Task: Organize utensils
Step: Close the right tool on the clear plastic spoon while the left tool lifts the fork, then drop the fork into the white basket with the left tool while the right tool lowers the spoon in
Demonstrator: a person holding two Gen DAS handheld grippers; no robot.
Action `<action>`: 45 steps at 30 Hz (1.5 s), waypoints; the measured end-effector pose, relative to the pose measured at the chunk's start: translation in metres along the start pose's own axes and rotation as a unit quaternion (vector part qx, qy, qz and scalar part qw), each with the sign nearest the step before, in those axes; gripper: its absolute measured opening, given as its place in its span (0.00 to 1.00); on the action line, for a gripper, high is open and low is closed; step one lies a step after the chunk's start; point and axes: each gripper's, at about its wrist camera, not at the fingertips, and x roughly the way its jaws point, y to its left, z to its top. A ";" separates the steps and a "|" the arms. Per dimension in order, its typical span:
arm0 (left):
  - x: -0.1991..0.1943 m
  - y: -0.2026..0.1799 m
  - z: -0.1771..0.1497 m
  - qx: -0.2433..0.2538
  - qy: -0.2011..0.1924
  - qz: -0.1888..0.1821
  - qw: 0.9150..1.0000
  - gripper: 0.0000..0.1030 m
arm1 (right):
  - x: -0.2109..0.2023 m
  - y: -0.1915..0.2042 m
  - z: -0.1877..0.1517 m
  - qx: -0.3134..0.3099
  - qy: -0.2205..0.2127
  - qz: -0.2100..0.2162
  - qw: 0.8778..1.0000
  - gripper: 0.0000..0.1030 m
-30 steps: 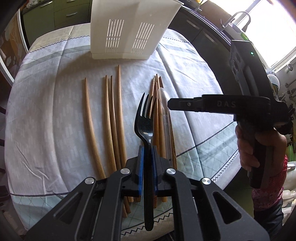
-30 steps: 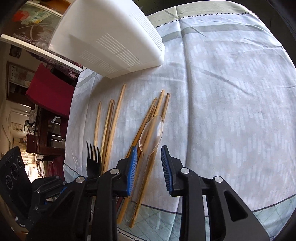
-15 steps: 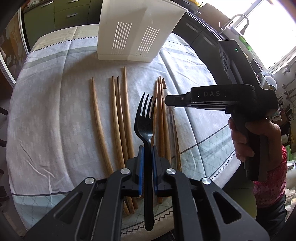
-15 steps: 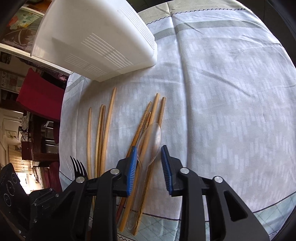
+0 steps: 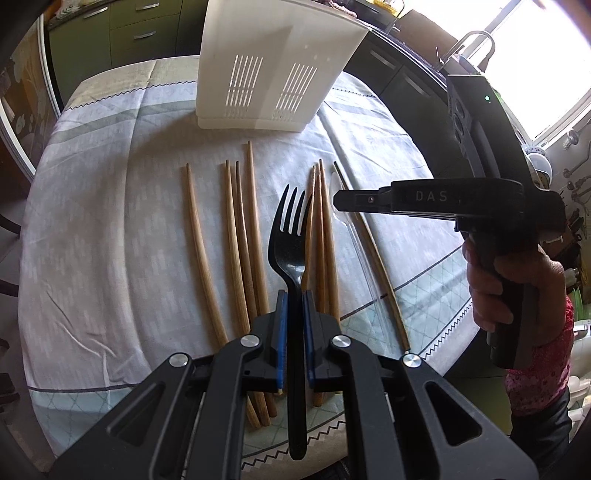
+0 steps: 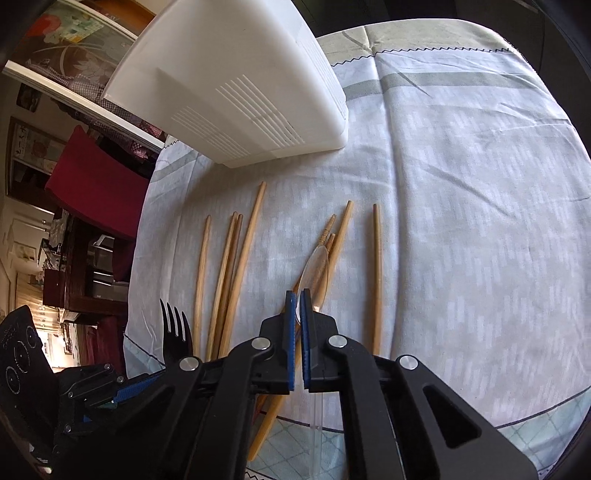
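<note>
My left gripper [image 5: 293,295] is shut on a black plastic fork [image 5: 291,236], tines pointing forward, held above the table. The fork also shows at the lower left of the right wrist view [image 6: 176,328]. My right gripper [image 6: 297,295] is shut on a clear plastic spoon [image 6: 317,266], its bowl sticking out ahead of the pads. It shows from the side in the left wrist view [image 5: 338,199]. Several wooden chopsticks [image 5: 236,236] lie in a row on the cloth [image 6: 229,266]. A white slotted utensil basket [image 5: 266,74] stands at the far side.
The round table has a pale patterned cloth [image 6: 461,184]. Its front edge [image 5: 92,391] lies just below the grippers. Green cabinets [image 5: 122,33] and a dark counter with a tap [image 5: 472,40] stand behind. A red chair [image 6: 96,181] is left of the table.
My right gripper has closed on the clear spoon and lifted it. One chopstick now lies apart to the right. My left gripper still holds the fork.
</note>
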 end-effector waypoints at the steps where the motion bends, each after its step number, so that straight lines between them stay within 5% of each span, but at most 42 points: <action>1: 0.000 0.000 0.000 0.000 -0.001 -0.001 1.000 0.08 | -0.001 0.001 0.000 -0.001 -0.002 0.004 1.000 0.03; 7: -0.016 -0.007 0.006 0.005 -0.030 -0.012 0.999 0.08 | -0.037 0.011 -0.008 -0.021 -0.062 0.050 0.997 0.03; 15: -0.082 -0.026 0.056 0.029 -0.143 -0.012 0.989 0.08 | -0.119 0.046 -0.017 -0.094 -0.200 0.060 0.973 0.03; 23: -0.131 -0.039 0.140 0.052 -0.285 -0.004 0.957 0.08 | -0.192 0.082 0.012 -0.140 -0.354 0.046 0.924 0.03; 29: -0.113 -0.032 0.179 0.067 -0.386 0.024 0.920 0.08 | -0.215 0.101 0.042 -0.148 -0.440 0.025 0.886 0.03; 33: -0.089 -0.017 0.188 0.073 -0.435 0.043 0.897 0.08 | -0.210 0.111 0.064 -0.152 -0.466 0.010 0.872 0.03; 45: -0.045 0.004 0.187 0.074 -0.468 0.063 0.878 0.08 | -0.173 0.146 0.087 -0.217 -0.547 -0.062 0.806 0.03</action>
